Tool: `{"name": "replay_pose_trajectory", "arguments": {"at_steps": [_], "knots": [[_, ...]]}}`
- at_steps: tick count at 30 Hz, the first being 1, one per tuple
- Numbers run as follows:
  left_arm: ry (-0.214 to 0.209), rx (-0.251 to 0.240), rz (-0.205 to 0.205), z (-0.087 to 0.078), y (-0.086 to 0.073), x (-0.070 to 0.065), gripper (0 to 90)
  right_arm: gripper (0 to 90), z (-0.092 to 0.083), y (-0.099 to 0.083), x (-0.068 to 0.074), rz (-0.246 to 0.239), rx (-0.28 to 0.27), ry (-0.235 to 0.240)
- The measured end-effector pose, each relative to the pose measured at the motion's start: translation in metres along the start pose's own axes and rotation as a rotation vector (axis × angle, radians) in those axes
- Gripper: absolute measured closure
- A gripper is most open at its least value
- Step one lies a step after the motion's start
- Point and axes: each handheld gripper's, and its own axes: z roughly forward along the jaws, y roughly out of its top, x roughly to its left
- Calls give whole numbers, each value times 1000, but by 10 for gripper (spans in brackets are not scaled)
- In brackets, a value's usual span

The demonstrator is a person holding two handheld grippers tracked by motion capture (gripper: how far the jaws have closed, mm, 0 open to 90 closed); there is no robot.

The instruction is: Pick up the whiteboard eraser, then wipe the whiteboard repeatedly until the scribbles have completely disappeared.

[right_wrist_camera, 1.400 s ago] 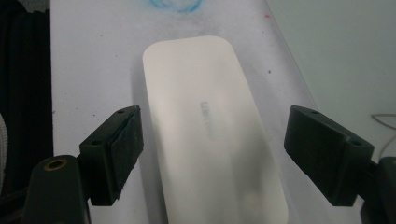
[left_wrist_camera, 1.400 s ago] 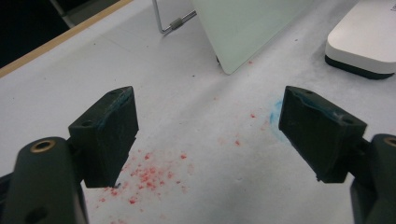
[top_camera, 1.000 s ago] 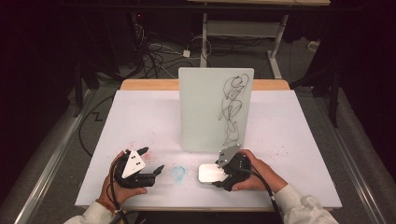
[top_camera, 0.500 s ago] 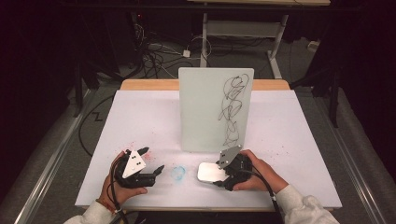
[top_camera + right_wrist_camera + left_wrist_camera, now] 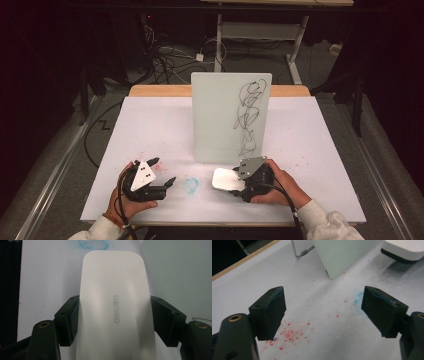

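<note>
high view: your right tongs (image 5: pixel 231 184) sit near the front edge of the tabletop (image 5: pixel 150 125), clenched on a white eraser (image 5: pixel 227 178) that lies flat just in front of the upright whiteboard (image 5: pixel 220 115). the board stands at mid-table and carries a black scribble (image 5: pixel 248 114) down its right part. your left tongs (image 5: pixel 165 175) rest low at the front left, released, with nothing between the jaws. a faint blue smudge (image 5: pixel 190 185) lies on the tabletop between the two tongs, and red specks (image 5: pixel 150 157) are scattered beside the left tongs.

left gripper view: the left tongs (image 5: pixel 323 311) stand wide apart over bare tabletop (image 5: pixel 294 280), gripping nothing. blue staining shows on both inner pads (image 5: pixel 277 296). red specks (image 5: pixel 292 333) lie between and under the jaws, and the blue smudge (image 5: pixel 358 301) sits next to the right-hand jaw. the lower corner of the whiteboard (image 5: pixel 339 257) and its wire stand (image 5: pixel 302 251) are ahead. the eraser (image 5: pixel 404 248) shows at top right, its dark felt underside just off or on the surface; you cannot tell which.

right gripper view: the right tongs (image 5: pixel 113 320) press both long sides of the eraser (image 5: pixel 113 302), jaws touching it left and right. grey lettering runs along its top. the blue smudge (image 5: pixel 92 243) lies just beyond its far end, and the whiteboard (image 5: pixel 180 270) stands to the right.
</note>
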Motion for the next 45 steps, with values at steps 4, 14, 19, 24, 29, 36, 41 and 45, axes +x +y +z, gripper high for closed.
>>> {"name": "replay_pose_trajectory", "arguments": {"at_steps": [4,14,19,24,29,36,41,45], "knots": [[0,2,3,0,0,0,192,312,-6,0,1,6,-30,-34],[-9,-2,-10,3,-1,2,192,312,-26,-1,-5,43,-115,-114],[-11,4,-7,4,-2,3,192,312,-37,-4,-7,55,-147,-156],[-10,3,-11,3,-2,4,191,312,-46,-5,-10,63,-173,-190],[-12,5,-8,2,-3,3,192,312,-58,-8,-13,77,-209,-245],[0,12,-9,-1,-5,3,192,312,-70,-11,-18,103,-243,-313],[8,14,-14,-3,-6,2,192,312,-77,-13,-24,121,-271,-356],[7,13,-14,-2,-6,2,192,312,-82,-14,-25,125,-282,-418]]}}
